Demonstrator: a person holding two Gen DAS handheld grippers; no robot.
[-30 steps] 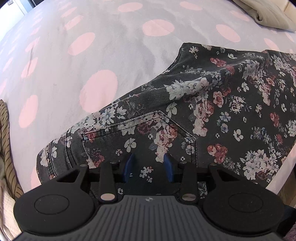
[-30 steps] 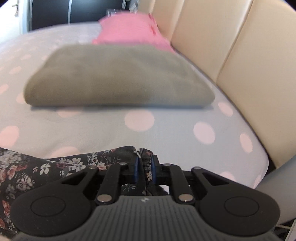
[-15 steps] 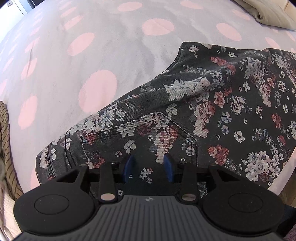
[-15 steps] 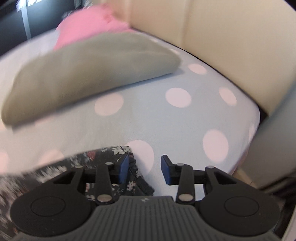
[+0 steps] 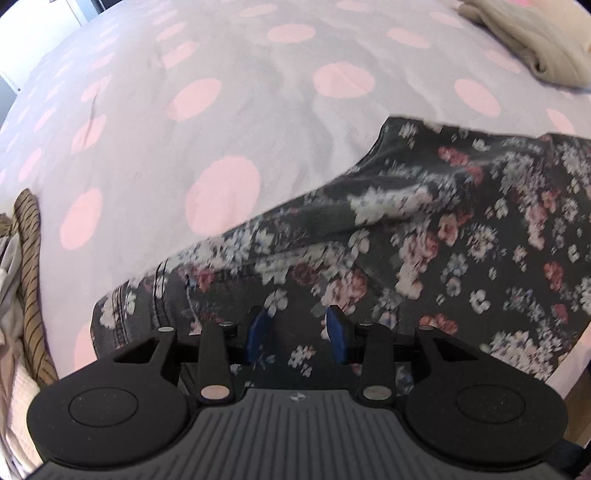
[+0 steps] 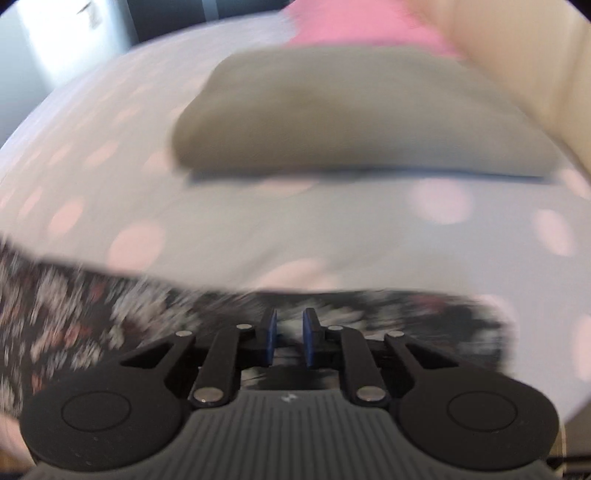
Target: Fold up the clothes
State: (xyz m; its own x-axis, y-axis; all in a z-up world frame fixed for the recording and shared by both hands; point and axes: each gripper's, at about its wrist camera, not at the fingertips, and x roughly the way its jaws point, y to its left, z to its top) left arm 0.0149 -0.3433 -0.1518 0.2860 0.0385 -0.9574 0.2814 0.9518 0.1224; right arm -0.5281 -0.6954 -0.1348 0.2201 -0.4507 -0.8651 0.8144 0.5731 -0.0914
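Observation:
Dark floral trousers (image 5: pixel 424 236) lie folded on the dotted bed sheet (image 5: pixel 221 110), with a back pocket and waistband at the near left. My left gripper (image 5: pixel 298 330) hovers open just over that near part, and no cloth sits between its blue pads (image 5: pixel 258 330). The right wrist view is blurred by motion. In it the same floral trousers (image 6: pixel 92 317) run across the bottom. My right gripper (image 6: pixel 290 328) sits at their far edge, its blue pads close together with floral cloth between them.
A folded grey-green garment (image 6: pixel 351 110) lies further up the bed, with something pink (image 6: pixel 362 26) behind it and a cream headboard (image 6: pixel 546 66) to the right. A beige garment (image 5: pixel 524 40) lies at the far right. Striped and pale clothes (image 5: pixel 26 258) are piled at the left edge.
The right gripper let go of the trousers' corner, opened wide, swung left and has closed again on their edge. The left gripper stayed open and shifted slightly over the waistband.

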